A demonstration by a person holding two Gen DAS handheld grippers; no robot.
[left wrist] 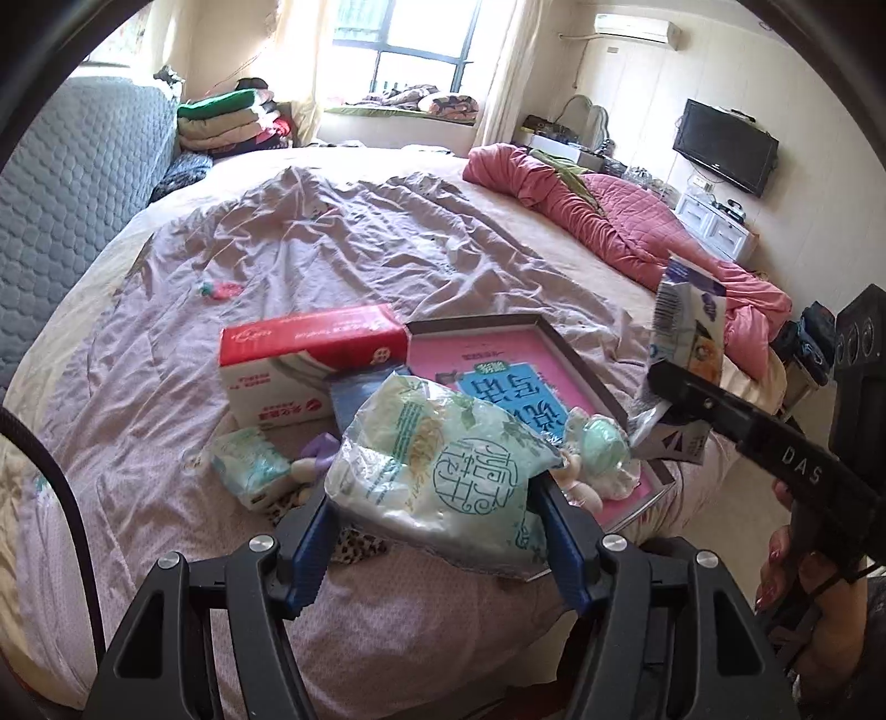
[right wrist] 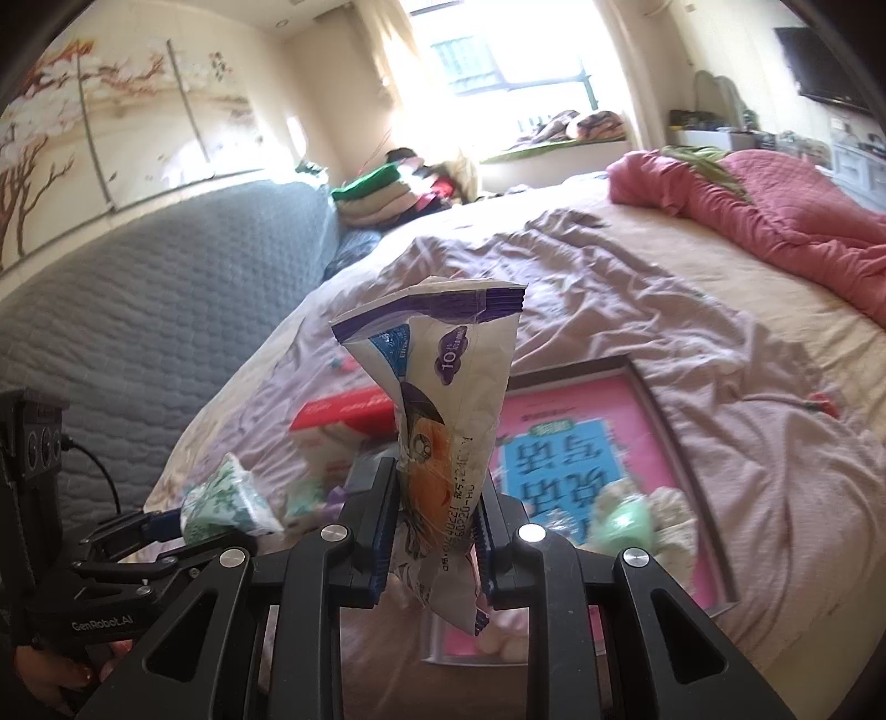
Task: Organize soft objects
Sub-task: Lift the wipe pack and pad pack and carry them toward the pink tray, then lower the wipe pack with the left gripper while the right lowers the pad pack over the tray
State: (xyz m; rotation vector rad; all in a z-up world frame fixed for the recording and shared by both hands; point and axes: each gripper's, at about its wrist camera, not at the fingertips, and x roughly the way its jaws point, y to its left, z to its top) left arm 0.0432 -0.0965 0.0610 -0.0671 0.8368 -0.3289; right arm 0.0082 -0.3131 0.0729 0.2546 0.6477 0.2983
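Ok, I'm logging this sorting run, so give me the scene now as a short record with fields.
setting: bed with lilac sheet
left gripper: shut on green tissue pack
right gripper: shut on purple-and-white packet, held upright
on bed: red-and-white box, pink-lined tray, small green pack
far side: pink quilt

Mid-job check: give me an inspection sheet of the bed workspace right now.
Surface: bed, wrinkled lilac sheet.
Job's things: green tissue pack; purple-white pouch; small tissue pack and plush toy lying by the pink-lined tray.
Clutter: red-white box; pink quilt.
Grippers: left gripper shut on the green pack; right gripper shut on the pouch.
Cables: black cable, left edge.
Surroundings: grey headboard, window, television.
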